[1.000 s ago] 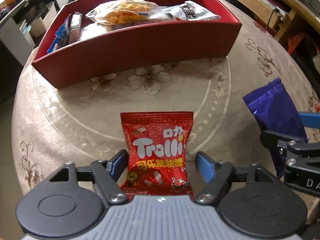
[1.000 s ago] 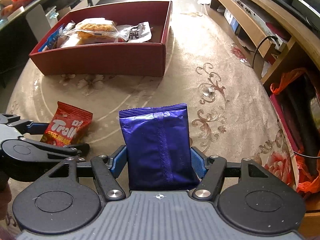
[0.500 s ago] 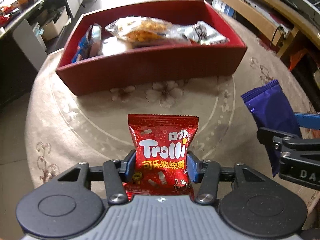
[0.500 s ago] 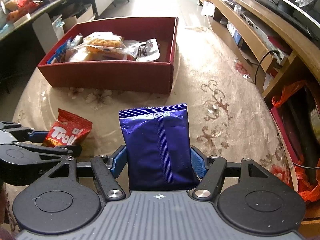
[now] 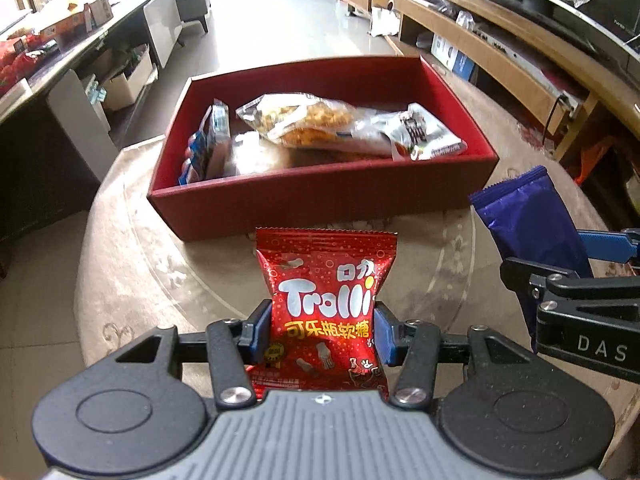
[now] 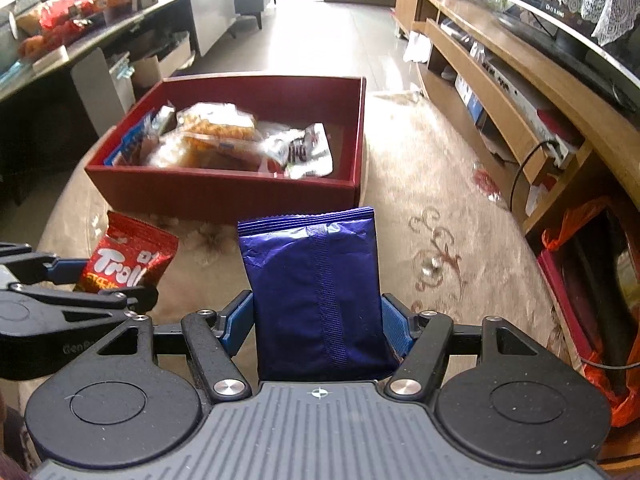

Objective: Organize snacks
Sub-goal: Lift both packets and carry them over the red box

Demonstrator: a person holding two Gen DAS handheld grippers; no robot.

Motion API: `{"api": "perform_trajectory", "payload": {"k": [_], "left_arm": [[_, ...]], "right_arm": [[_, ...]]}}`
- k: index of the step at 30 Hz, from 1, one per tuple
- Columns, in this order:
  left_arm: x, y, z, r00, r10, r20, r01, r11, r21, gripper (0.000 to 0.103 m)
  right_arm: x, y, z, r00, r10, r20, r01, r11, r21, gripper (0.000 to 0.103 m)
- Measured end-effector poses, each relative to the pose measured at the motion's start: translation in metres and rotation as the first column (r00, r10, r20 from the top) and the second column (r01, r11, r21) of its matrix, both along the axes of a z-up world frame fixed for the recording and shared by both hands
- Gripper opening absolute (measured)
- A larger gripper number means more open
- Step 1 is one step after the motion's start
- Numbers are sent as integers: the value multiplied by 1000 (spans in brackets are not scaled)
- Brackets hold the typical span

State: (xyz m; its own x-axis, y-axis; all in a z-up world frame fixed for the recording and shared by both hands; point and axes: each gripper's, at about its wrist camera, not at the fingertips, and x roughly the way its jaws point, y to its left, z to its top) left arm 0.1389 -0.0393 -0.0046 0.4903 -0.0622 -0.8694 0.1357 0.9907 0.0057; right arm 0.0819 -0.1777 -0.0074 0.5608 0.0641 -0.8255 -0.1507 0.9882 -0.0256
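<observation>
The left gripper (image 5: 323, 332) points steeply down toward the desk, its blue fingers (image 5: 256, 330) pinching the lower half of a red Trolli gummy bag (image 5: 326, 304) so that the bag stands upright between them, clear of the surface. The right gripper (image 6: 318, 330) is tilted down in much the same way, just to the right of the left one, and its fingers (image 6: 396, 330) press on both sides of a purple foil packet (image 6: 316, 288), which also stands upright with its crimped top edge toward the red box.

The desk (image 5: 132, 264) is round and covered with a beige cloth bearing pale flower and scroll patterns. The red box (image 5: 320, 200), open-topped and rectangular, sits on it beyond both grippers; the Trolli bag is held in front of its near wall and the purple packet in front of its near right corner. Inside the box lie a clear bag of orange snacks (image 5: 304, 120), a silver-and-black wrapper (image 5: 424, 136) to its right, and blue packets (image 5: 200, 148) leaning against the left wall.

Past the box, a pale tiled floor (image 5: 288, 28) runs away. A long wooden shelf unit (image 6: 500, 92) stands to the right of the box and a dark counter (image 6: 100, 28) laden with goods to its left.

The Trolli bag is glossy red with white lettering and yellow Chinese characters. The purple packet is plain, with a ribbed seam down its middle.
</observation>
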Motion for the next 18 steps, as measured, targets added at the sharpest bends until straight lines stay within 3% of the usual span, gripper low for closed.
{"api": "perform_trajectory", "payload": {"k": [18], "left_arm": [[46,12,38,992,60,113,-59,998,-14,49]], "right_arm": [[42,11,34,993,-16,115,9,998,60,73]]}}
